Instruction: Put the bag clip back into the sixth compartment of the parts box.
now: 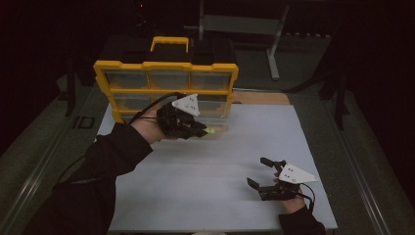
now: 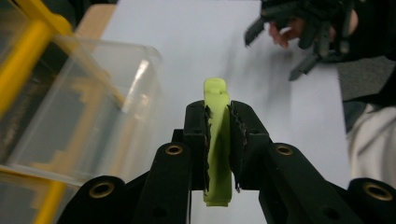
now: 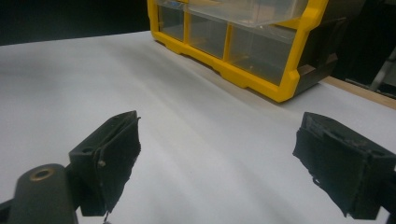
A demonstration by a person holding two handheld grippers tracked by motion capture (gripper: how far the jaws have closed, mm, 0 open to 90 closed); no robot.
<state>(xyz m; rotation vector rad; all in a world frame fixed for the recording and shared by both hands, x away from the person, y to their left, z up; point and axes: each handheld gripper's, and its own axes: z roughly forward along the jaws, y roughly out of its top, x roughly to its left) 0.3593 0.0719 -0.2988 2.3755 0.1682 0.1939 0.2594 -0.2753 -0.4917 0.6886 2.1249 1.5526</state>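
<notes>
My left gripper (image 2: 218, 140) pinches a flat lime-green plastic piece (image 2: 217, 140) upright between its two black jaws, pads pressed to both faces, the top end poking above them. Below lies a white table surface (image 2: 196, 56). Toward its left edge sits a clear plastic drawer (image 2: 88, 107) in a yellow-framed organizer (image 2: 21, 70). Near the far right corner, a hand (image 2: 285, 32) holds another black gripper (image 2: 280, 44), its jaws apart.

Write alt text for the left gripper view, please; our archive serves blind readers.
The left tongs are shut on a flat lime-green plastic piece, held on edge above a white table. A clear plastic drawer juts from a yellow-framed organizer at left; the right tongs, held in a hand, sit at top right.
</notes>
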